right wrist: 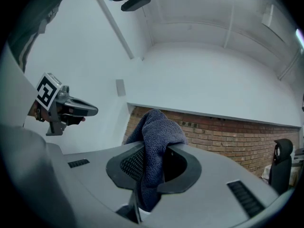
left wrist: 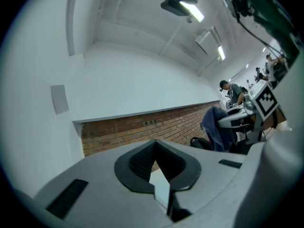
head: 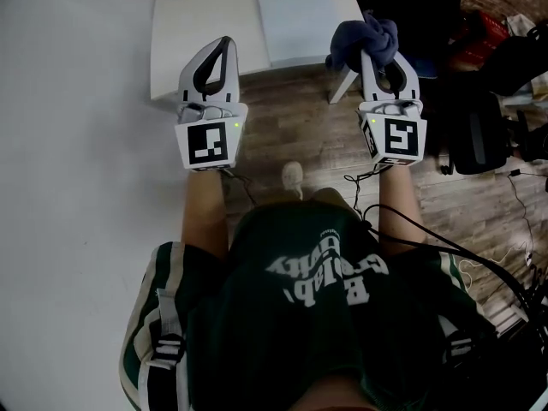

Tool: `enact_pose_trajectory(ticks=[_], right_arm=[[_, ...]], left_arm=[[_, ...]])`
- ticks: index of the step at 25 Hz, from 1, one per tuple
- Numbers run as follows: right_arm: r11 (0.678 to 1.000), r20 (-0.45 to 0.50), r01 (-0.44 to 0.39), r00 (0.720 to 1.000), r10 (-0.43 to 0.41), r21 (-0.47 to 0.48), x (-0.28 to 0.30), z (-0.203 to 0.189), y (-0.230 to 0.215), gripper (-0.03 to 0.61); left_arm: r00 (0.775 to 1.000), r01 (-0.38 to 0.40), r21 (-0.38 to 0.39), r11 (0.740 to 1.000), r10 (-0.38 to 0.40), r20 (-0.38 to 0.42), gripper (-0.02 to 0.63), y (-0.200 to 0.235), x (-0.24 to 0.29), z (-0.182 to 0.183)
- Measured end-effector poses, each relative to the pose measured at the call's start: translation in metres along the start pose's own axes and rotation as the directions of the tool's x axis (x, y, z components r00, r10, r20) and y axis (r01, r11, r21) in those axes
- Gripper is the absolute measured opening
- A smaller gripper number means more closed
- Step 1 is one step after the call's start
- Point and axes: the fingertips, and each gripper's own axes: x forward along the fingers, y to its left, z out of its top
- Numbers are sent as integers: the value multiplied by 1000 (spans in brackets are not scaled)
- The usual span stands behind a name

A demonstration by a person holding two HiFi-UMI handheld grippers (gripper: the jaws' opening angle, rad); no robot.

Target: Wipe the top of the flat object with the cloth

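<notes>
Cloth first: in the head view your dark blue bunched terry cloth [head: 366, 34] is clamped by the right gripper [head: 373, 58] and spills past its tips. The pale flat rectangular panel [head: 297, 11] lies on the white counter [head: 197, 15], beyond both sets of fingertips and between them, with the cloth apart from it. Your left gripper [head: 224, 48] is raised alongside.

In the left gripper view, the fingers [left wrist: 137, 161] meet at their tips with nothing between them, aimed at a red brick wall [left wrist: 123, 129].

In the right gripper view, the fingers pinch a fold of the cloth. I judge the wiping not yet begun: you have the cloth in hand, but you have yet to lower it onto the panel and sweep the top.
</notes>
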Motion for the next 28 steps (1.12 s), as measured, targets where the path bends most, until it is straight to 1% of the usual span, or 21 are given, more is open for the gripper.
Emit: enact_pose_trajectory(ticks=[7,13,18,23,28], right_arm=[[999,8,27,1000,-27,-18,44,-3,1,46],[999,-11,30,1000,-30,-12,72,-12,-34,46],[1000,-14,20,1000,-20,-8,106,-23,-54,46],[1000,-14,-14,1000,14,1,161,-45,-87,48],[997,6,-76,997,76,13,244,-76,-122,48]], left_arm=[[999,19,-21,1000,-18,26,-6,28,37,-15],[999,34,-27,999,-33,14,-6,23,87,-15],[1000,26,-41,999,-26,2,-6,27,125,-24],[1000,11,-40,999,-11,-20,-6,24,182,-35],[998,-28,-30,999,26,-58,-6,36,260,-61]])
